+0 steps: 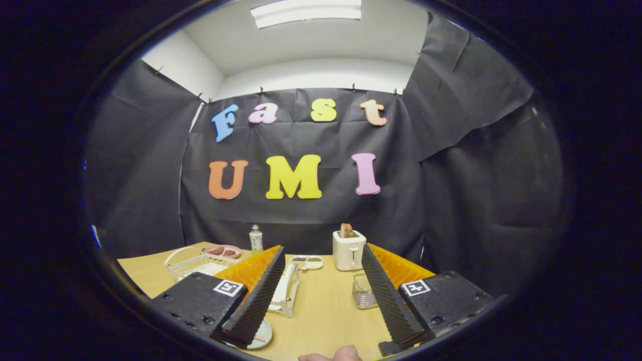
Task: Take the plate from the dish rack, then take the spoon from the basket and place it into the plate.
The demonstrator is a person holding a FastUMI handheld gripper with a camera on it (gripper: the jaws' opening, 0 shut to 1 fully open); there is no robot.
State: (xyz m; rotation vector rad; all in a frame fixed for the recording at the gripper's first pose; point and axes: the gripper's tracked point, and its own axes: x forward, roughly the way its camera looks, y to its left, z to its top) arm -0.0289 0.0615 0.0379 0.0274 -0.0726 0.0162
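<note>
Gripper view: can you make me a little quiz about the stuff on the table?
1. True or false: the gripper is shut on the white boxy toaster.
2. What sticks out of the toaster's top? A a brown bread slice; B a spoon; C a cup.
3. Fill in: the small clear plastic bottle stands on the light wooden ____.
Key: 1 false, its fingers are open, holding nothing; 2 A; 3 table.

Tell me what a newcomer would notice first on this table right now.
The gripper stands open over bare wooden table, holding nothing. Beyond its fingers a white toaster with bread in its slot stands near the back wall, with a small clear basket closer, by the right finger. To the left sit the white dish rack and a green-capped bottle.
</note>
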